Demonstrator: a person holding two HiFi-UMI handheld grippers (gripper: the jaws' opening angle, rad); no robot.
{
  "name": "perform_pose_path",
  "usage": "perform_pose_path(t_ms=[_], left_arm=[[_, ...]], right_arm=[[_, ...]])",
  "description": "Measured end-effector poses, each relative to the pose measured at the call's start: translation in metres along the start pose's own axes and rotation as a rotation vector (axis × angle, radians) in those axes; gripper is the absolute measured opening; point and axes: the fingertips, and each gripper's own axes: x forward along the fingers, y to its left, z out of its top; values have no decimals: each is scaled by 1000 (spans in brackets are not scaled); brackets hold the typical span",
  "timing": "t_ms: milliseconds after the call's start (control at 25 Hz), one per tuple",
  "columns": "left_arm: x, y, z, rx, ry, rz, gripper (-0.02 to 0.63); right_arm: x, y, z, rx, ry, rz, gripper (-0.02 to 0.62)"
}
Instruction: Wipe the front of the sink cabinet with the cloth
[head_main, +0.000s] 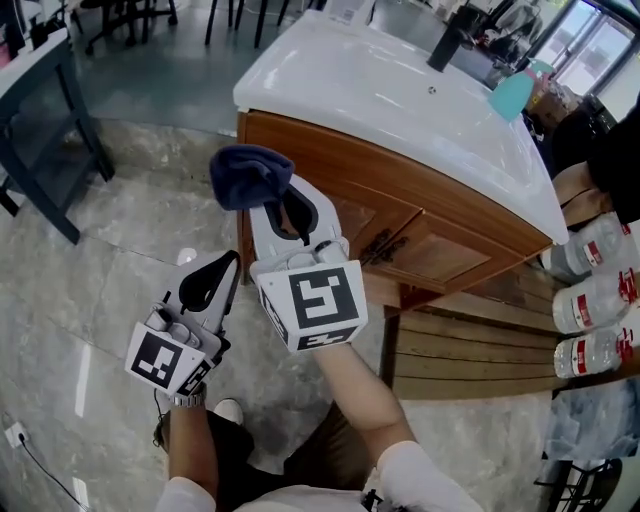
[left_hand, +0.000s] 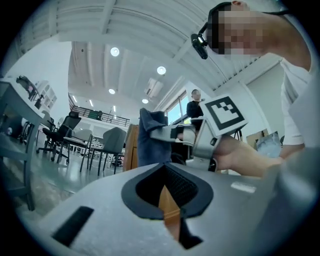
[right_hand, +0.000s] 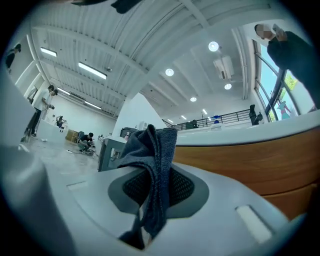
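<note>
Though the right gripper (head_main: 272, 200) is clamped on the cloth (head_main: 248, 175), the head view shows most of it bunched beyond the fingertips, near the cabinet (head_main: 430, 250) corner; whether it touches is unclear. The left gripper (head_main: 226, 268) hangs beside and below. In the left gripper view its fingers sit together on nothing. In the right gripper view only a thin fold lies between the fingers, so a hard stroke may well drag it free, or bare tips could scrape the wood.
</note>
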Motion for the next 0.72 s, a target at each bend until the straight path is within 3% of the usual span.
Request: perform_pose_path(t_ms=[320, 720], left_arm=[[-10, 8, 7, 1, -27, 43, -3], [-4, 4, 6, 13, -17, 36, -3]], right_arm=[[41, -23, -5, 54, 42, -116, 58], [13, -48, -11, 33, 44, -162, 59]])
